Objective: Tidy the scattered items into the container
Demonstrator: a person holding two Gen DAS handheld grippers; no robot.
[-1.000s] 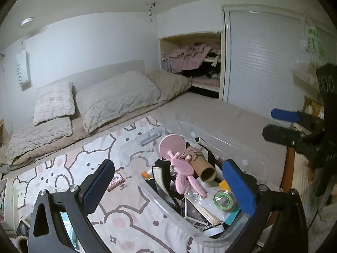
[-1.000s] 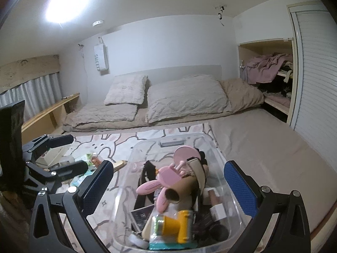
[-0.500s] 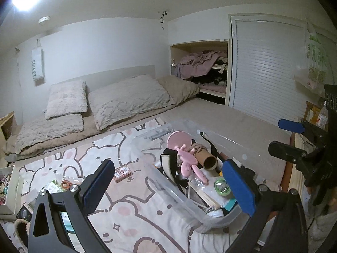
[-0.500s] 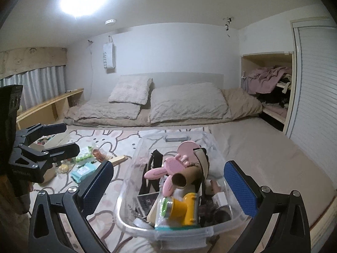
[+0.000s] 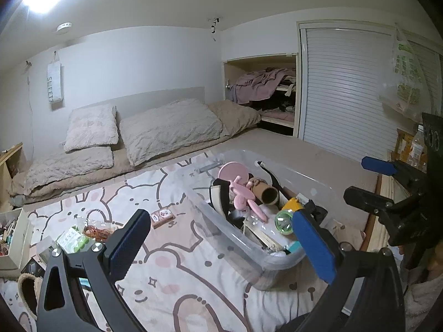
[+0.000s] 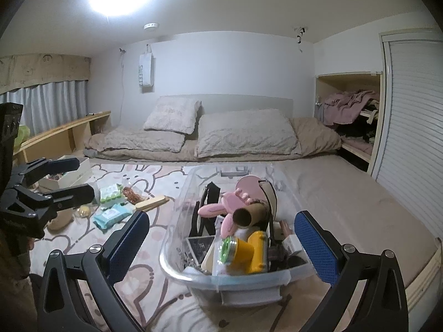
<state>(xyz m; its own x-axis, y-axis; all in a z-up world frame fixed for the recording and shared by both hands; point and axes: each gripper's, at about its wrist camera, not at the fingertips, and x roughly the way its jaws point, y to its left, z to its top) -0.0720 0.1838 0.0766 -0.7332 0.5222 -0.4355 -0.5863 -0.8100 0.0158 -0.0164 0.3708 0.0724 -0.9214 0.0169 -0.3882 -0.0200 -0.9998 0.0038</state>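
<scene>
Meanwhile, both grippers hang open and empty above a heaped clear container (image 6: 193, 275) on the bed.

Left gripper (image 5: 221, 238) and right gripper (image 6: 221, 239) hold nothing; a card box (image 5: 162, 217), two wipe packs (image 6: 112, 215) and a wooden stick (image 6: 152, 202) lie scattered (overfilling could spill the pile).

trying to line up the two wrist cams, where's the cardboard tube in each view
Left wrist view: the cardboard tube lies in the clear container, right of centre, open end toward the camera, just right of the pink bunny toy.
Right wrist view: the cardboard tube sits low at centre in the clear container, right of the pink bunny toy.
Shared landmark: the hanging "SWEET" pouch on the wall.
</scene>
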